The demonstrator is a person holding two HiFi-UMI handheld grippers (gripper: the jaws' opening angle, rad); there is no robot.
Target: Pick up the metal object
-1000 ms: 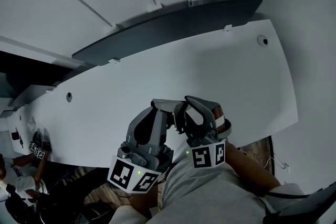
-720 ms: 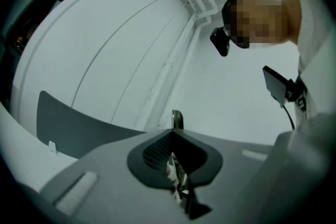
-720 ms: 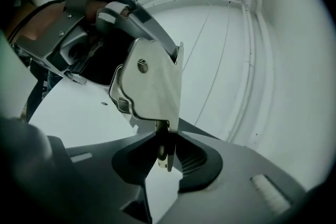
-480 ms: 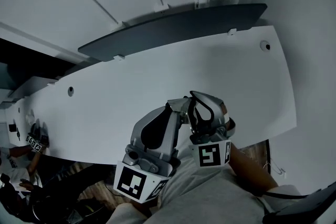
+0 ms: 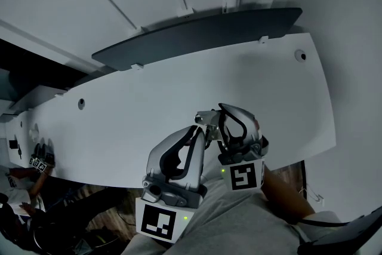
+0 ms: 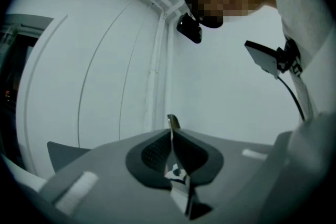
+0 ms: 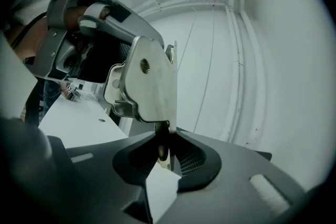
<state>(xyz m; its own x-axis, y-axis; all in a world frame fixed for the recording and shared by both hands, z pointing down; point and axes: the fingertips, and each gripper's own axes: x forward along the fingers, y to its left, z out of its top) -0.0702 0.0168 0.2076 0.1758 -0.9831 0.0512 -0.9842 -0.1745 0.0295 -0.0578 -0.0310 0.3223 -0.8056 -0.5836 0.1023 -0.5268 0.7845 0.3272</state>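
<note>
– Over the near edge of the long white table (image 5: 119,122), what is recorded?

– Two hand-held tools, close together and clear of the surface, with their tips meeting on the metal object (image 5: 207,117). A dark grey panel (image 5: 197,33) runs along the table's far edge.

– Condition of the left tongs (image 5: 200,133)?

– Clamped. In the left gripper view the two dark pads press on the metal object (image 6: 171,131), seen edge-on as a thin bright strip. No gap shows on either side of it, and its top stands just proud of the pads.

– And the right tongs (image 5: 225,121)?

– Also clamped. In the right gripper view the jaws are drawn together on the lower edge of the same piece, which rises broadside above them.

– Describe the piece itself.

– It is a flat, pale metal plate (image 7: 149,86) with rounded corners. A round hole (image 7: 144,65) sits in its upper part and a notched tab is on its left side.

– Its position relative to the tools?

– It is held in the air between the two, gripped by both at once and not touching the table. The right tongs hold it from below. In the same view the left tongs come in from the upper left and meet it behind the plate. In the head view it shows only as a small bright piece between the two sets of tips.
</note>
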